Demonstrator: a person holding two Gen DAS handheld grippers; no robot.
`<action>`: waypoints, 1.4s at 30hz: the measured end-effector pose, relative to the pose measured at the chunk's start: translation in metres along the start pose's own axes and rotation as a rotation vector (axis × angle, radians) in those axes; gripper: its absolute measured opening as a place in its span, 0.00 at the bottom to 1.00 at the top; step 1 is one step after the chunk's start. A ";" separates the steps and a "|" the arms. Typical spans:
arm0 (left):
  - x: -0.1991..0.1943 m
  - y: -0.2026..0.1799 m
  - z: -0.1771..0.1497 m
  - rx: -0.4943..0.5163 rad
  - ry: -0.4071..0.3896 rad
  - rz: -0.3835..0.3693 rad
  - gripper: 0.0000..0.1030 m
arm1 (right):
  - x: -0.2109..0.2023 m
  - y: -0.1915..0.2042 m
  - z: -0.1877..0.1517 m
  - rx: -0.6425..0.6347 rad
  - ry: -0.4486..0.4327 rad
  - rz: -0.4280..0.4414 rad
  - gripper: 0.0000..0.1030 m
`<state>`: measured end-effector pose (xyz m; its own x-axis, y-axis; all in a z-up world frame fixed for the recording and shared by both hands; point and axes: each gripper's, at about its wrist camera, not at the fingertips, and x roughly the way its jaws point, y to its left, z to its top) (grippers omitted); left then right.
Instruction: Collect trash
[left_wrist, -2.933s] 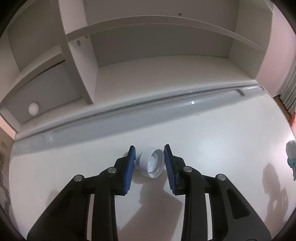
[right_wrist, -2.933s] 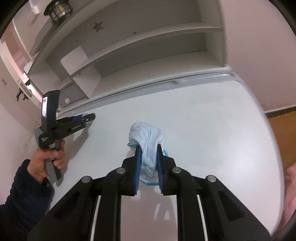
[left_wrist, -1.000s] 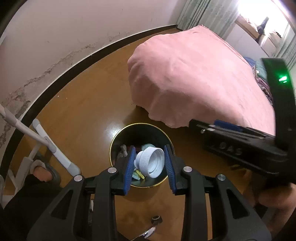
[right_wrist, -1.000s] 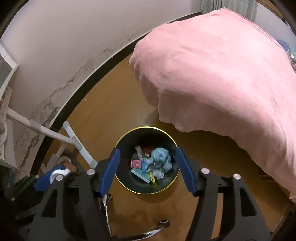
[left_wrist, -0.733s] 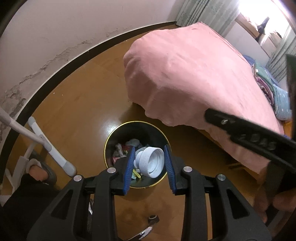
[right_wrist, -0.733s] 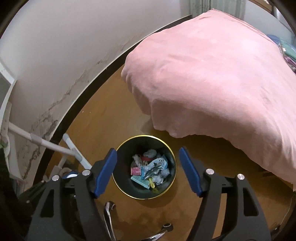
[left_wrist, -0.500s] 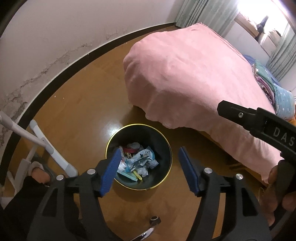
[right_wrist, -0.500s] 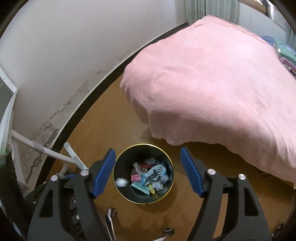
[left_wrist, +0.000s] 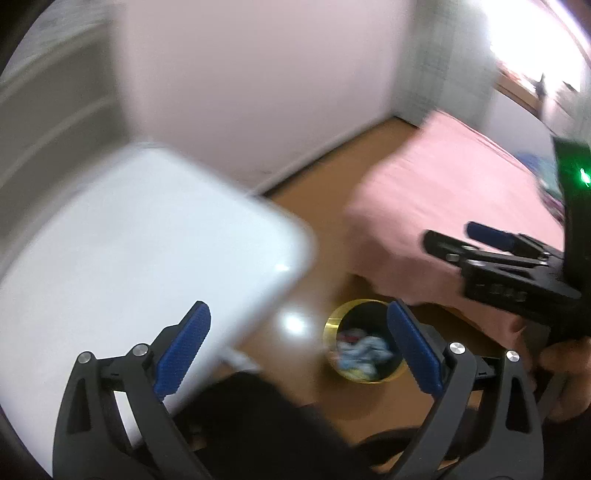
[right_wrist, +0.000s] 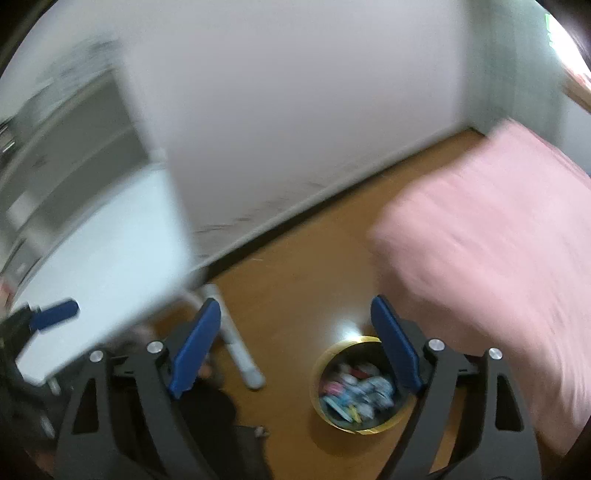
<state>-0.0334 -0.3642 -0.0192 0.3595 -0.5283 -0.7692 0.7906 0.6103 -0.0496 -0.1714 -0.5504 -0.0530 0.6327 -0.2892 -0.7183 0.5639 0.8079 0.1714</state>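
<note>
The black trash bin with a gold rim (left_wrist: 327, 332) stands on the wooden floor and holds crumpled paper and coloured scraps (left_wrist: 364, 350). My left gripper (left_wrist: 297, 314) hangs high above it with its jaws opening wide and nothing between them. In the right wrist view, the bin's rim (right_wrist: 317, 369) shows low and right of centre. My right gripper (right_wrist: 295, 308) is above it, jaws opening, also empty. The right gripper (left_wrist: 454, 236) shows in the left wrist view in front of the bed, held by a hand. Both views are blurred.
A white table (left_wrist: 129, 240) fills the left side, with its leg (right_wrist: 236, 343) running down to the floor. A pink-covered bed (right_wrist: 498, 240) lies to the right of the bin. White shelving (right_wrist: 74, 155) stands behind the table. A dark-clothed leg (left_wrist: 258, 424) is below.
The left jaws spread and the white cap dropped from them into the bin. Both grippers rose away from the bin and tilted up, bringing the white table into view. The right jaws widened.
</note>
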 end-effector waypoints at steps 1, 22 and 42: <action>-0.016 0.024 -0.003 -0.022 -0.015 0.039 0.91 | -0.003 0.031 0.007 -0.058 -0.013 0.040 0.80; -0.236 0.278 -0.157 -0.514 -0.169 0.538 0.91 | -0.018 0.283 0.034 -0.450 -0.063 0.351 0.82; -0.229 0.273 -0.160 -0.503 -0.153 0.555 0.91 | -0.014 0.276 0.028 -0.482 -0.062 0.342 0.82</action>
<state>0.0209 0.0179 0.0420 0.7319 -0.1191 -0.6709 0.1662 0.9861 0.0062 -0.0103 -0.3380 0.0235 0.7738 0.0109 -0.6333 0.0268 0.9984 0.0500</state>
